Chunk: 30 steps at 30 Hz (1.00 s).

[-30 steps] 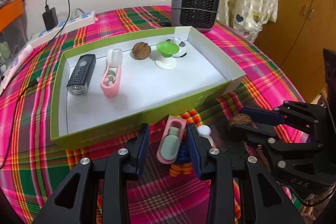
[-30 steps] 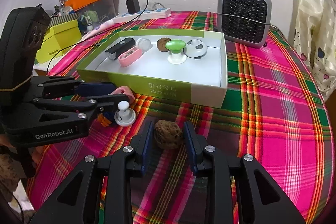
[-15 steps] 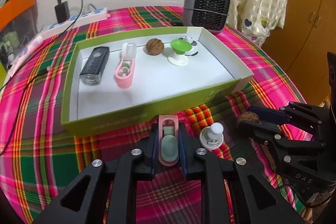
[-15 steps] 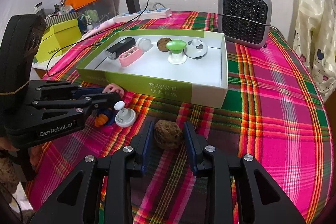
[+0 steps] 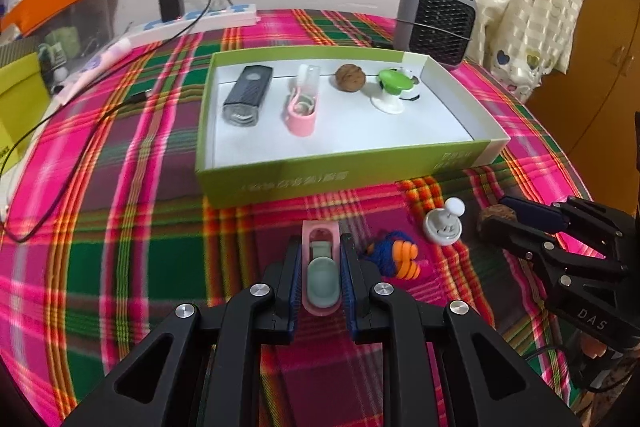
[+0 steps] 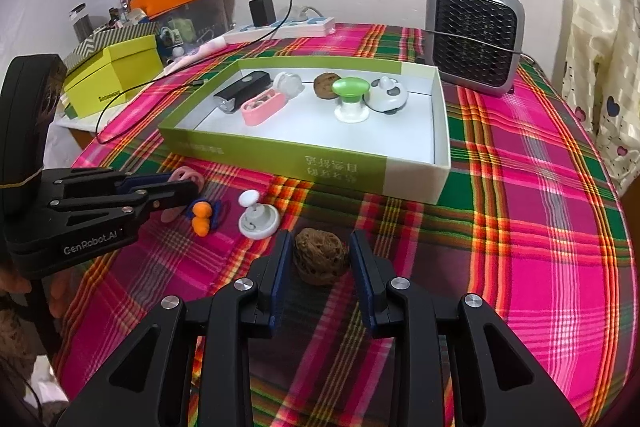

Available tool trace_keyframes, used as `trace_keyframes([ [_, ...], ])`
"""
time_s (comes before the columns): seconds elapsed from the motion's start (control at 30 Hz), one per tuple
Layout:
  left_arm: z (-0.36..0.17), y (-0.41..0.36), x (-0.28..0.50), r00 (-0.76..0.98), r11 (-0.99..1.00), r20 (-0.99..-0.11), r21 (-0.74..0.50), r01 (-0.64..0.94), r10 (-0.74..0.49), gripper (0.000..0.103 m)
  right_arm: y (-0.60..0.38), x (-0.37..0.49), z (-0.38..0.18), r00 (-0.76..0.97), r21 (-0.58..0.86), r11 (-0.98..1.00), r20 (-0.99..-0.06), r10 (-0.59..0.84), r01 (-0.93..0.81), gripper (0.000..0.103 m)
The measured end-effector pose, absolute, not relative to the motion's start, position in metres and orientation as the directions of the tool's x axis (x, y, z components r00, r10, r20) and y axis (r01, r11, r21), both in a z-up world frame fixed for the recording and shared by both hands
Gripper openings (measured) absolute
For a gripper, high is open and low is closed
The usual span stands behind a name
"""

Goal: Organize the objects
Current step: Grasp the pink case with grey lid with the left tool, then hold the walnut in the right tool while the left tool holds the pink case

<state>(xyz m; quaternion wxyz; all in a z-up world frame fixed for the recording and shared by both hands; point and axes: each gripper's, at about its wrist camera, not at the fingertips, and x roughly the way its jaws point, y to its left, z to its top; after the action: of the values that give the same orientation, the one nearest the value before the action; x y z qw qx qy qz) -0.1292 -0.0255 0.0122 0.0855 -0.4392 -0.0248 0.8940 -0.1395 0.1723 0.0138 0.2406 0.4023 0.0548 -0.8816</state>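
My left gripper (image 5: 320,263) is shut on a pink case with a grey-green insert (image 5: 321,271) and holds it above the cloth; it shows in the right wrist view (image 6: 182,183) too. My right gripper (image 6: 320,259) is open, its fingers on either side of a brown walnut (image 6: 320,261) on the plaid cloth, with gaps on both sides. A green-sided white box (image 5: 340,171) holds a black lamp (image 5: 246,95), another pink case (image 5: 302,111), a walnut (image 5: 350,77), a green-topped knob (image 5: 390,87) and a white round thing (image 6: 386,95).
On the cloth in front of the box lie a blue and orange toy (image 5: 396,257) and a white round knob (image 5: 444,223). A grey heater (image 6: 474,35) stands behind the box. A power strip with a cable (image 5: 196,21) and a yellow-green box (image 6: 112,79) are at the left.
My left gripper closed on the pink case and lifted it up and leftward, uncovering the blue and orange toy. My right gripper stayed around the walnut.
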Motion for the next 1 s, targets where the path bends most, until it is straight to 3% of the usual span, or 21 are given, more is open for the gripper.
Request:
trace_keyframes([
  [0.27,0.0096,-0.0292,-0.1232,-0.607,-0.984,-0.774,-0.132,-0.121,0.178,0.017,0.1700,-0.1387,0.0121,-0.561,0.088,-0.884,-0.743,-0.365,0.460,0.031],
  [0.5,0.0090,-0.0209,-0.1216,-0.617,-0.982,-0.764,-0.119,-0.150,0.187,0.034,0.1689,-0.1399,0.0104,-0.554,0.085,-0.884,-0.751,-0.360,0.459,0.031],
  [1.0,0.0086,-0.0217,-0.1226,-0.621,-0.982,-0.761,-0.127,-0.141,0.188,0.034,0.1668,-0.1442,0.0059,-0.544,0.060,-0.893,-0.774,-0.324,0.446,0.031],
])
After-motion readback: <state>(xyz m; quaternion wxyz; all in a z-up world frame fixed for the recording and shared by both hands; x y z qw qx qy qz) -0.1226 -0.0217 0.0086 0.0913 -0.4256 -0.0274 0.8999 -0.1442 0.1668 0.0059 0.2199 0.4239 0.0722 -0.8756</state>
